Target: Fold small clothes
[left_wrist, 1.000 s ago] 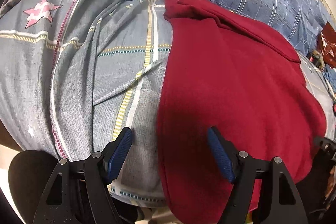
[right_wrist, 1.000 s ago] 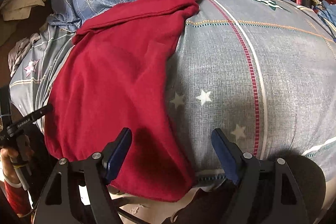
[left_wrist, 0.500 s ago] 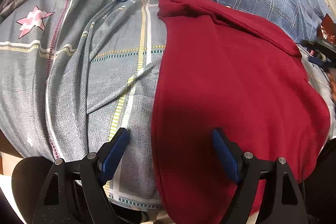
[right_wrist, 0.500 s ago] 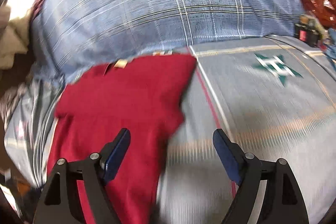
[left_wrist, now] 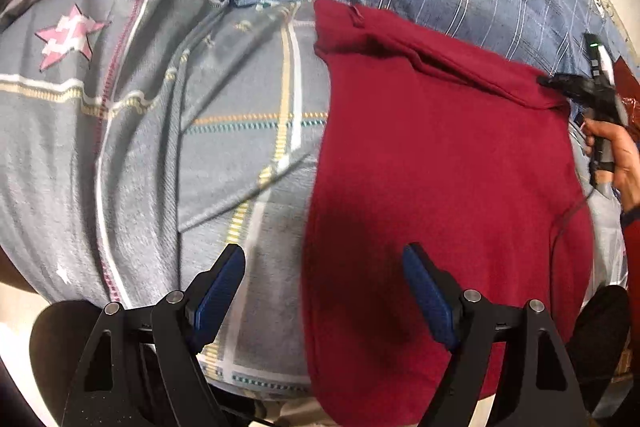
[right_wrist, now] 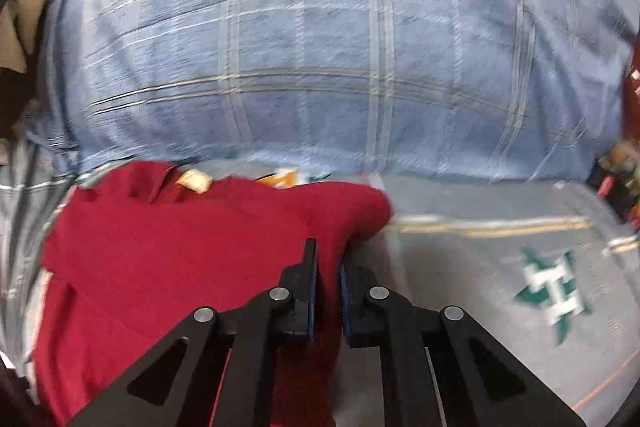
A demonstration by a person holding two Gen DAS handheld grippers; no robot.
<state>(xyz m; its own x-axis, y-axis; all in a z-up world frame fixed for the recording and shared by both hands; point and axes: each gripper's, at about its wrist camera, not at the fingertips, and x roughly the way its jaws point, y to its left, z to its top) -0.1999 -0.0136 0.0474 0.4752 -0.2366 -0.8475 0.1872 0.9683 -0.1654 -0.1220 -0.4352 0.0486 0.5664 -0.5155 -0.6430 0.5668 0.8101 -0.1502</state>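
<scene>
Right claw (right_wrist: 328,271) pinches the red garment (right_wrist: 180,259) (left claw (left_wrist: 324,291) gapes).

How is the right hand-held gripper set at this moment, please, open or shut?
Shut: the right hand-held gripper has its blue pads pinching the red garment's far corner.

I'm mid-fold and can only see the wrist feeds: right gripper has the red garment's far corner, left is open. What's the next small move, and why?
Probably bring the left gripper forward to the far left corner of the red garment and close on it. The right gripper is shut on the far right corner, while the left hangs open over the near edge, holding nothing; lifting one corner alone would likely skew the fold.
</scene>
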